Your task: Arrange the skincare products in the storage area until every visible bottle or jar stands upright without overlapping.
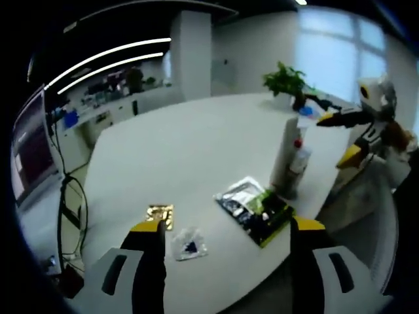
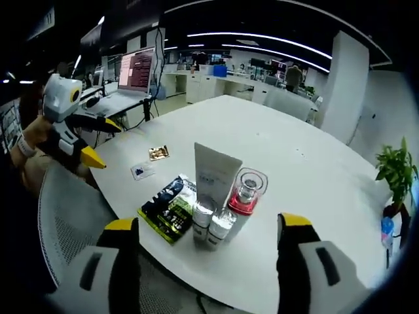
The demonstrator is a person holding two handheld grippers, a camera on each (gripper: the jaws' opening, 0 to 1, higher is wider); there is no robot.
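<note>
On the white table (image 2: 308,170), the skincare products stand in a tight cluster near the edge closest to the right gripper (image 2: 208,248), whose jaws are spread wide with nothing between them. The white tube (image 2: 215,173) stands upright at the back; just beside it is the clear bottle with a pink collar (image 2: 245,193), and two small silver-capped bottles (image 2: 213,221) stand touching in front. A flat dark and green sachet pack (image 2: 169,208) lies just left of the tube, with a small clear packet (image 2: 141,171) and a gold packet (image 2: 158,152) farther on.

In the left gripper view, the left gripper (image 1: 226,252) is also spread and empty, hovering near the small clear packet and gold packet. Beyond the tube the table is bare up to a potted plant (image 1: 286,82). The tube hides most of the cluster here; labels are too blurred to read.
</note>
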